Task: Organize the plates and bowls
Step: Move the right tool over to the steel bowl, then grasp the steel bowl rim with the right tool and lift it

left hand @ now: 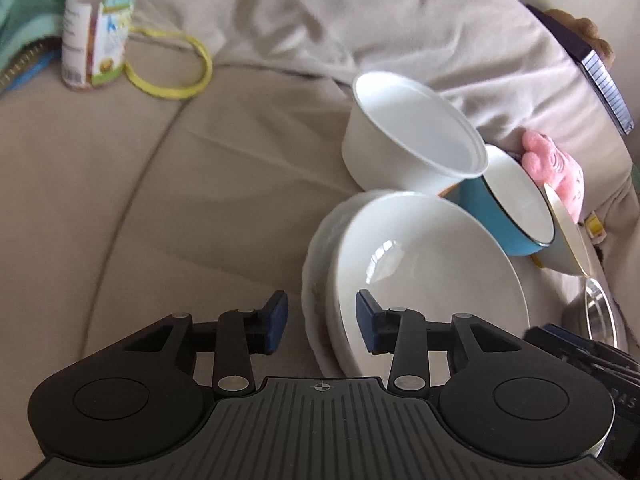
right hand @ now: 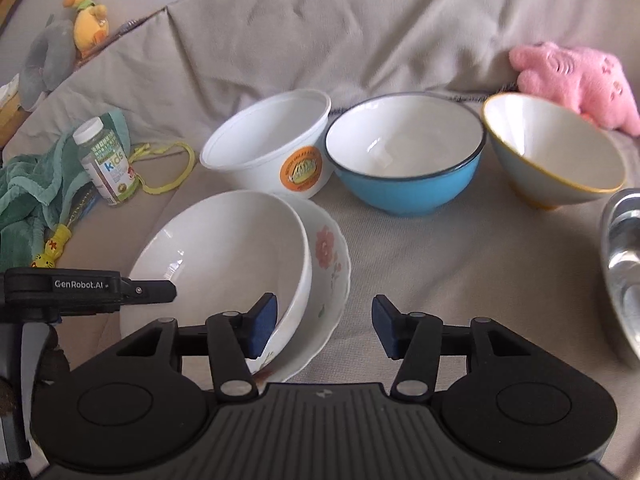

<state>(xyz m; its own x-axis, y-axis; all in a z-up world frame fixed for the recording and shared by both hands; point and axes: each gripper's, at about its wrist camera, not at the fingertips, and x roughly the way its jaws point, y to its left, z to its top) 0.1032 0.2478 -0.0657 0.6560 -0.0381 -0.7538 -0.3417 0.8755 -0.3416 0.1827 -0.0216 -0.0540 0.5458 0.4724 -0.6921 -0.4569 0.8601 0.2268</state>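
Here, on a beige covered couch (right hand: pixel 400 280), a green towel (right hand: pixel 24 192) and vitamin bottle (right hand: pixel 106 160) lie left, stacked white bowls (right hand: pixel 224 256) sit between my released left gripper (left hand: pixel 322 322) and released right gripper (right hand: pixel 324 326), and a blue bowl (right hand: pixel 404 152) rests rightward.

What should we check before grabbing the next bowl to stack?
1. Left gripper open and empty: ok.
2. Right gripper open and empty: ok.
3. White bowl nested in the flowered bowl: ok, though it sits tilted.
4. Blue bowl upright, nothing in it: ok.
5. Yellow-rimmed bowl level: not ok, it leans.
6. Metal bowl fully in view: cannot tell, the frame edge cuts it off.
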